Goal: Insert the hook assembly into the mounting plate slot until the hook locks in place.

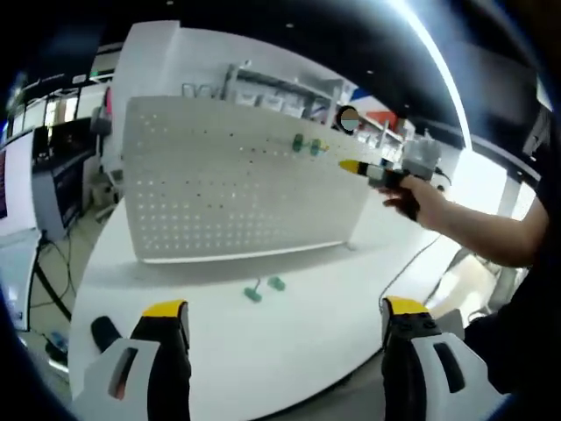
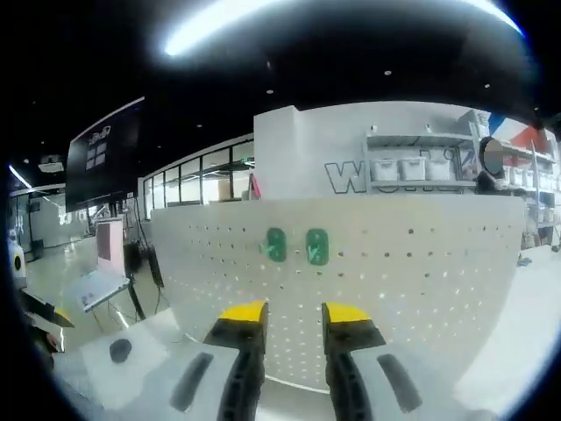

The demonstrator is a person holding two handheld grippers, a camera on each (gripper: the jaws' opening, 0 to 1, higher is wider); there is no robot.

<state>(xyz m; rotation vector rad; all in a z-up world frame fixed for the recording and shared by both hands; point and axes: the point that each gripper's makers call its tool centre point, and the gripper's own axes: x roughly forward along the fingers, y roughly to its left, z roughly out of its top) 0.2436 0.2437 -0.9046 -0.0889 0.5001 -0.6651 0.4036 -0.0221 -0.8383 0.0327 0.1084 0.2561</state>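
Note:
A white perforated mounting plate [image 1: 228,193] stands upright on the white table [image 1: 289,351]. Two green hook pieces [image 1: 306,146] sit side by side high on its face. In the right gripper view the same two hooks [image 2: 296,246] lie straight ahead, just above my right gripper [image 2: 294,313]. Its yellow-tipped jaws stand a narrow gap apart with nothing between them. Two more green hook pieces [image 1: 265,289] lie on the table in front of the plate. My left gripper [image 1: 286,309] is wide open and empty, low above the table's near part. The right gripper [image 1: 355,167] reaches toward the plate from the right.
A gloved hand [image 1: 405,197] and arm hold the right gripper. A small black object [image 1: 105,331] lies near the table's left edge, also seen as a black spot [image 2: 120,350]. Shelving with bins [image 2: 412,167] stands behind the plate. Desks and screens [image 1: 53,175] are off left.

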